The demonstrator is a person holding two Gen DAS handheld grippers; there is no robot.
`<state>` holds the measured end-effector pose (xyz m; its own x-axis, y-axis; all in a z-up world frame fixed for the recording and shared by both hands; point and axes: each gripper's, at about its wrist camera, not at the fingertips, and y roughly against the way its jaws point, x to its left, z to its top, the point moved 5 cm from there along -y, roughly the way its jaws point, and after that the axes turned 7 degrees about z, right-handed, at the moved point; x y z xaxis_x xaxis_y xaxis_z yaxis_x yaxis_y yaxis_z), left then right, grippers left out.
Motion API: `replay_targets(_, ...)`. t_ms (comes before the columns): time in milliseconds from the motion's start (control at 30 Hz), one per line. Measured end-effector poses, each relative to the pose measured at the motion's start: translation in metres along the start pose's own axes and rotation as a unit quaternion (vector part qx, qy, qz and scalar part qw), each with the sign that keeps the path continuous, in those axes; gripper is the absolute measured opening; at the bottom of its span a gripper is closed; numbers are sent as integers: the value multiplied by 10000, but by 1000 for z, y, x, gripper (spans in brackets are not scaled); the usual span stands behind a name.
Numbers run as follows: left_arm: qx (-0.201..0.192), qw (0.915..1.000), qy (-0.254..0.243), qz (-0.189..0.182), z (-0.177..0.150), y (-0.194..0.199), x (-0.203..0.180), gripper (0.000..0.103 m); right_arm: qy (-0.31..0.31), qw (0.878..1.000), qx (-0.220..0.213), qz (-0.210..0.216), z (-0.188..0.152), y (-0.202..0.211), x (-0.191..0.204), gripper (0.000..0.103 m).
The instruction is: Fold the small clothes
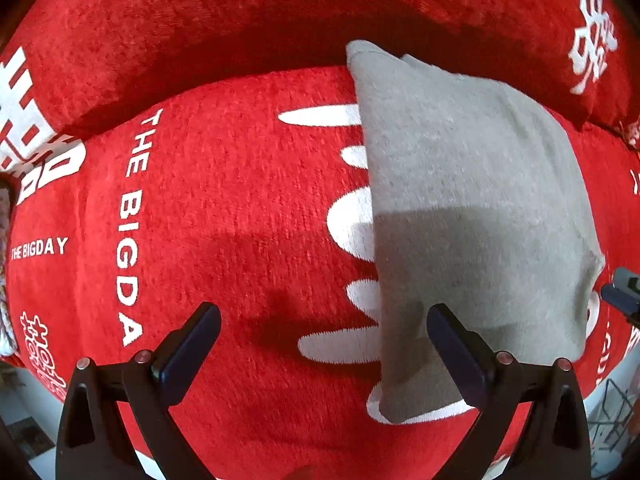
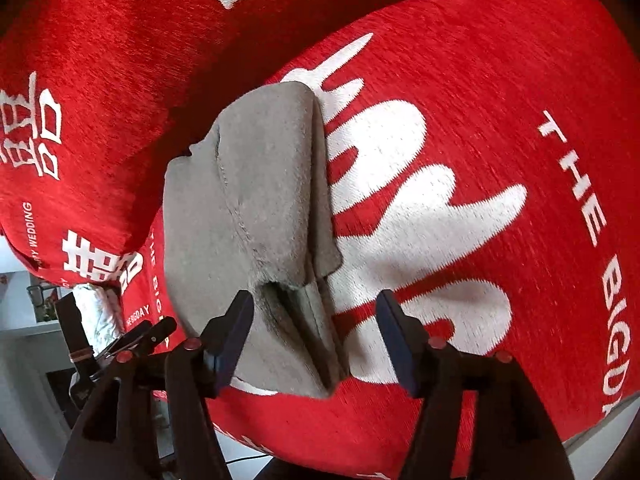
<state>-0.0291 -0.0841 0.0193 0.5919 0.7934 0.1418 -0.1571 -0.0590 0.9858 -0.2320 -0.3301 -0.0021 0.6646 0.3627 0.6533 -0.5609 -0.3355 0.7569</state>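
Grey garment [image 2: 256, 200] shows layered open folds only in right-wrist view.

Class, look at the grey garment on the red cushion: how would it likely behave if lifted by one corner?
The grey garment would probably droop limply: it already lies in soft folds. Its fuzzy knit looks light and unlikely to slip from the pads. It should not roll on the red cushion.

A small grey garment [image 1: 472, 208] of soft, fuzzy knit is seen lying on a red cushion [image 1: 240, 208] patterned with white shapes and lettering. It is folded into a long, narrow shape, with layers stacked on one another. A stitched seam [image 2: 236, 200] is seen running along its length. At the near end the layers are parted slightly, so that a dark fold opening [image 2: 288, 300] is shown.
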Motion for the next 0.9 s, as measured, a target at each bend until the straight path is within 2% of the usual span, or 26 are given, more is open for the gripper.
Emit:
replay_targets(167,-143,9999,47,-6,6,3,1,103,-21,10000,32,36,3,-2,1,76)
replay_targets(267,-169,9996,115,-185,8,7,1,103,-67,9999,66,37,6,-4,-2,77)
replay_targets(333,-69,9989,251,-380,12,7,3,103,-126,9999,82,71,7,-6,-5,84)
replay_targets(367,-27,9986,286,-436,13,6,4,103,-150,9998,87,101,7,-7,-6,84)
replay_targets(500,132,9969,461,-618,24,-1,8,103,-224,9992,119,305,15,-11,-9,84)
replay_targets(600,107,9953,519,-806,38,-9,9,103,-269,9976,112,635,26,-15,-9,84)
replay_targets(633,126,9943,540,-905,41,-11,8,103,-284,9968,131,739,31,-17,-10,84)
replay_targets(667,224,9909,539,-1210,46,-17,3,103,-303,9960,161,819,35,-20,-11,84)
replay_targets(767,401,9817,572,-1771,57,-33,-7,103,-395,9918,297,1176,45,-34,-16,84)
replay_targets(900,493,9694,589,-2331,70,-44,-23,103,-363,9851,522,1595,54,-52,-12,84)
